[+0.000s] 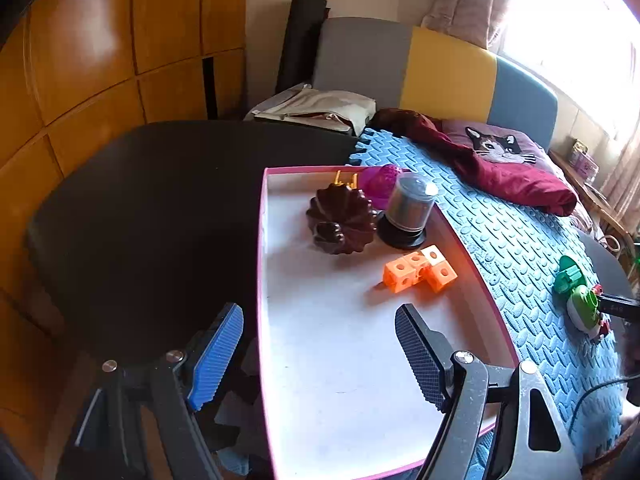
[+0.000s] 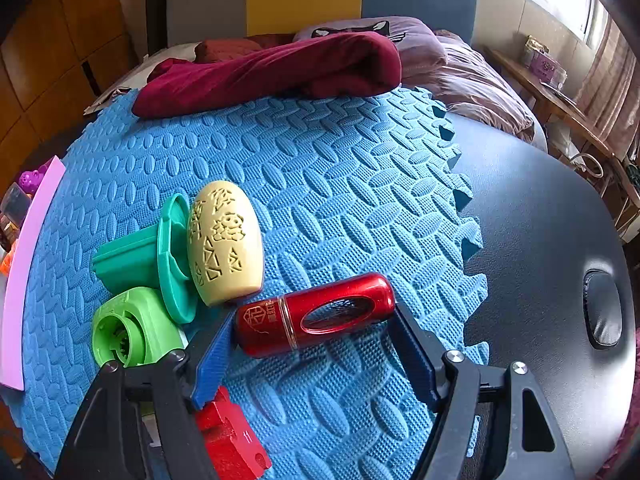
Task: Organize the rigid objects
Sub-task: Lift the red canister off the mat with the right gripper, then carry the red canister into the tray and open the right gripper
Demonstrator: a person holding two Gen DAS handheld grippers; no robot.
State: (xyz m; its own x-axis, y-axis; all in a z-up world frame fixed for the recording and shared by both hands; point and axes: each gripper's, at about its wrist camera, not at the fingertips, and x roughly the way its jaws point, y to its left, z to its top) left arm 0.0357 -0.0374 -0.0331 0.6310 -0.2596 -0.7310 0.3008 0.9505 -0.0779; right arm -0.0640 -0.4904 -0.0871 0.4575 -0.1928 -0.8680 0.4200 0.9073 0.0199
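Red capsule [image 2: 314, 314] pinched in right gripper [image 2: 312, 332], seen only in right view. Left gripper [image 1: 320, 356] spread, empty, over tray [image 1: 348, 380].

Daylight floods from the window [image 1: 580, 32], blown out to white glare. Fisheye bending warps the edges; corners look dark, perhaps vignetted.

Your left gripper [image 1: 320, 354] hangs open, fingers wide apart, nothing between. Your right gripper [image 2: 312, 338] is lowered, fingers [image 2: 212, 364] closed against both ends of red cylinder [image 2: 314, 314].
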